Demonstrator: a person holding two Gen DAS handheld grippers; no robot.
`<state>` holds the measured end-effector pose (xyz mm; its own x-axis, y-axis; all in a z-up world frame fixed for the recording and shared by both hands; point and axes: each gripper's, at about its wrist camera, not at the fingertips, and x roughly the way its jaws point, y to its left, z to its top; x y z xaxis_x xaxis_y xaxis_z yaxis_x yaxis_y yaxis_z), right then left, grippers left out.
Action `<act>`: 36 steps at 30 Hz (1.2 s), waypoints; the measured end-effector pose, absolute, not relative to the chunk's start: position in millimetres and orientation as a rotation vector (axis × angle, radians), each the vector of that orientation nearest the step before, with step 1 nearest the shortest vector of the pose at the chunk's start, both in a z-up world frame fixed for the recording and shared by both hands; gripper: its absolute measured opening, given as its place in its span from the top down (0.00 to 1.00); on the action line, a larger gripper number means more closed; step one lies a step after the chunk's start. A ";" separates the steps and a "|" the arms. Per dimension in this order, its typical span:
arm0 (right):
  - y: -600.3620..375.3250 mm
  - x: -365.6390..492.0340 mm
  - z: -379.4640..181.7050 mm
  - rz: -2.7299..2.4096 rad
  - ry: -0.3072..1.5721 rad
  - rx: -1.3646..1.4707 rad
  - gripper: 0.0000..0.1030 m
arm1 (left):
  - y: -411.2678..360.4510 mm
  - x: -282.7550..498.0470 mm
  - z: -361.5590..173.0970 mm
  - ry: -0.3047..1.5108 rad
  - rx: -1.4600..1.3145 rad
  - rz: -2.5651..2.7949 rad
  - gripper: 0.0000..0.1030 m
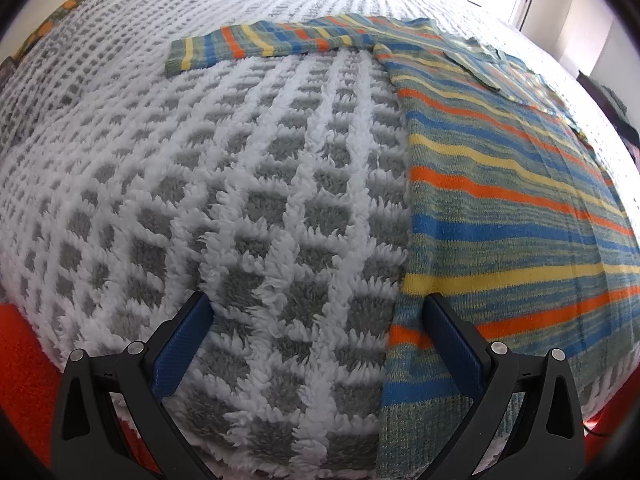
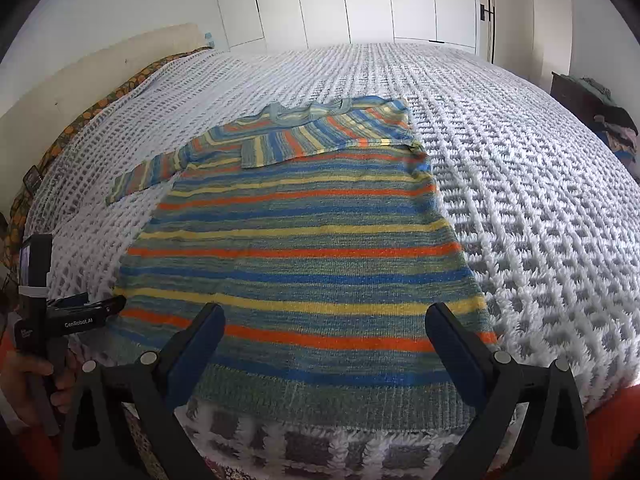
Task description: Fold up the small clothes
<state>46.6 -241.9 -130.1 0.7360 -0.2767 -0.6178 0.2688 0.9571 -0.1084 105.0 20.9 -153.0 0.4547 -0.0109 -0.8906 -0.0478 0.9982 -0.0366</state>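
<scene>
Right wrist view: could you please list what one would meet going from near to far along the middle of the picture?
Right gripper → ribbed hem of the striped sweater → folded-in sleeve → sweater collar → white-and-grey waffle blanket → white wardrobe doors.

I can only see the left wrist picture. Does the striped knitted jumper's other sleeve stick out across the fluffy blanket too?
Observer: No. In the right wrist view, the striped knitted jumper's other sleeve lies folded across its chest.
Operator: What is beyond the bed?
Observer: White wardrobe doors along the far wall.
Operator: Who holds my camera?
Observer: A person's hand grips the left gripper beside the jumper's hem.
</scene>
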 end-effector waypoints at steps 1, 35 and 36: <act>-242.0 46.7 -130.3 -0.300 0.681 -0.012 0.04 | 21.0 105.1 -153.1 1.099 -0.059 0.022 0.00; -244.2 64.5 -143.8 -0.268 0.735 -0.017 0.04 | 241.0 317.3 -167.6 1.056 -0.922 0.130 0.94; -244.1 64.2 -143.0 -0.266 0.732 -0.015 0.03 | 242.4 318.1 -167.4 1.049 -0.937 0.123 0.95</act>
